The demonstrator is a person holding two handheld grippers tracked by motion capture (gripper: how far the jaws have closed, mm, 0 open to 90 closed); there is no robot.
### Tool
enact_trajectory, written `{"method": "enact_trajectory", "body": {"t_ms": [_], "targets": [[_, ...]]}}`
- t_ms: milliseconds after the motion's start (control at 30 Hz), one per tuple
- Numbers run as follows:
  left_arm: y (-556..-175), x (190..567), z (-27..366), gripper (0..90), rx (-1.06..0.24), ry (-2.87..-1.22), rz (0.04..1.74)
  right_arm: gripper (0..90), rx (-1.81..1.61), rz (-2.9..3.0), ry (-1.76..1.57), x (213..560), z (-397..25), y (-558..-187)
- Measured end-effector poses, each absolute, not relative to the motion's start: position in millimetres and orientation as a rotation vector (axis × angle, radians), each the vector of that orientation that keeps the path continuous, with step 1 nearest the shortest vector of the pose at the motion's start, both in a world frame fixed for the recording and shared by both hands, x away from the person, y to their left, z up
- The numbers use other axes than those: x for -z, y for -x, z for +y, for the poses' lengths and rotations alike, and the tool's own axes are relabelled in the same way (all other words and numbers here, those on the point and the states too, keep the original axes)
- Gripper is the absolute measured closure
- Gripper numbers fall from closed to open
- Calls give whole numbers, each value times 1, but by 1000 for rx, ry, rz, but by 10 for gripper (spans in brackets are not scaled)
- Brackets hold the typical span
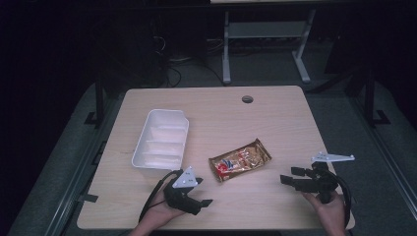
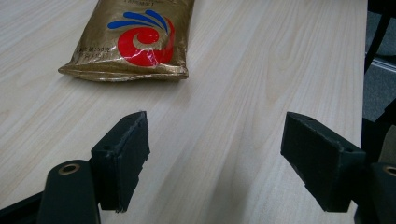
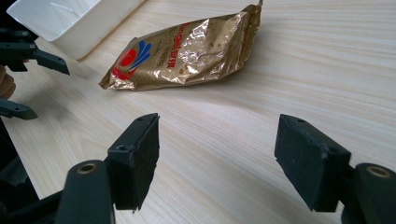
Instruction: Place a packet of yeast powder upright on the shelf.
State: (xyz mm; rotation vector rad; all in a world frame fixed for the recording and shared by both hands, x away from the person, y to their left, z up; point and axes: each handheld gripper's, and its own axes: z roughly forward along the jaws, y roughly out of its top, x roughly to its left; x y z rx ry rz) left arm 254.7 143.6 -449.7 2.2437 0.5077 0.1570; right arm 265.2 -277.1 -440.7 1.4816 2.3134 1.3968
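High view: dim and soft, the wooden table [image 1: 275,118] the one lit area; room behind falls to near black, corners darkest — fine detail grainy. Left gripper view: brighter, even overhead light; gold snack packet [image 2: 135,39] at upper left carries mild sheen, thin shadow along its lower edge; jaws at the bottom slightly blurred. Right gripper view: crinkled foil glints in patches — white tray at upper left near overexposed.

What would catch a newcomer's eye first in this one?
The shiny gold packet with its red and blue swirl, lying flat mid-table. A white tray sits to its left. Nearer the person, the left gripper and right gripper flank the packet, both open and holding nothing.
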Motion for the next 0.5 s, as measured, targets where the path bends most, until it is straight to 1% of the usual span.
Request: {"method": "enact_trajectory", "body": {"t_ms": [300,333,500], "targets": [[-266,438,134,259,-181,-2231,513,283,-1417,2289,-1477,437,-280,-268],[-271,435,129,282,-199,-2243,510,278,-1416,2279,-1475,436,-281,-270],[-285,433,119,327,-196,-2254,533,272,-1434,2253,-1488,434,-284,-278]]}}
